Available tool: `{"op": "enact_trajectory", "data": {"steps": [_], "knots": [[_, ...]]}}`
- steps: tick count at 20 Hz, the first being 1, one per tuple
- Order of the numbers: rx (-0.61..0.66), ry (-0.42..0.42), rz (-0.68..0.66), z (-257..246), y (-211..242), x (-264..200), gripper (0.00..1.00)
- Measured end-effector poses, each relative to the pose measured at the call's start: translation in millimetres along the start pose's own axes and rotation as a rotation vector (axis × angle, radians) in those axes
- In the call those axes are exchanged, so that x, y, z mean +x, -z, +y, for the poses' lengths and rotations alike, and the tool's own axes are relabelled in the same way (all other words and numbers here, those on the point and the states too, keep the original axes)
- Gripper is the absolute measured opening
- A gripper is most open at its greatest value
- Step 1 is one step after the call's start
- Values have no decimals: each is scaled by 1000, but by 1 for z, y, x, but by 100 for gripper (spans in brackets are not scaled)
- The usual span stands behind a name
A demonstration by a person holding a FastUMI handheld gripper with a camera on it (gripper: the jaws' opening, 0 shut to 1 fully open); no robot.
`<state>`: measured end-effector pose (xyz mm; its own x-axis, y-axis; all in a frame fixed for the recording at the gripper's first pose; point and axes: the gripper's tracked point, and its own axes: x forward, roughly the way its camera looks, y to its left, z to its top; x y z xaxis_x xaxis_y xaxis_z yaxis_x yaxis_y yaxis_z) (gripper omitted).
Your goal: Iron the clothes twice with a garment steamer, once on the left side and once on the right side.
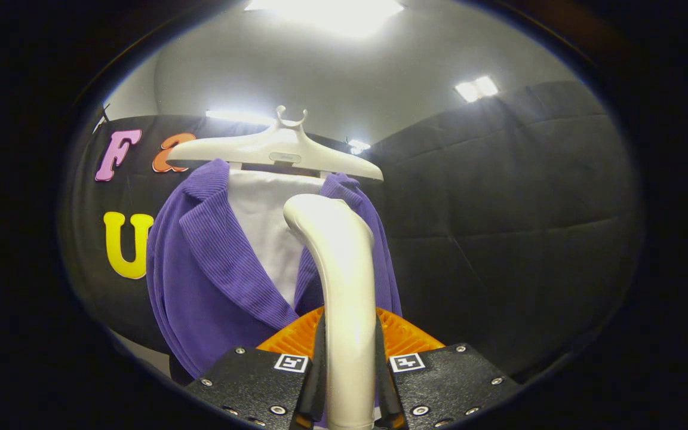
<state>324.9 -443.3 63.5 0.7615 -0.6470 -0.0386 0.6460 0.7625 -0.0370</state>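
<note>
My gripper (350,352) is shut on the white handle of the garment steamer (338,257), both fingers pressing its sides. The steamer rises upright between the fingers, and its curved head points toward the clothes just ahead. A purple corduroy jacket (212,280) hangs open over a white panel (263,227) on a white hanger (278,152). The steamer head covers the jacket's right lapel; I cannot tell whether it touches the fabric.
Black quilted booth cloth (499,227) stands behind and to the right of the jacket. A pale ceiling with bright lights (332,12) is overhead. A strip of light floor (141,355) lies below the jacket's left hem.
</note>
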Motion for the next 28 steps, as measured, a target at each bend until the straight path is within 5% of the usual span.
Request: {"op": "enact_trajectory", "data": {"steps": [28], "knots": [[-11, 49, 273, -32, 203, -24, 35]]}}
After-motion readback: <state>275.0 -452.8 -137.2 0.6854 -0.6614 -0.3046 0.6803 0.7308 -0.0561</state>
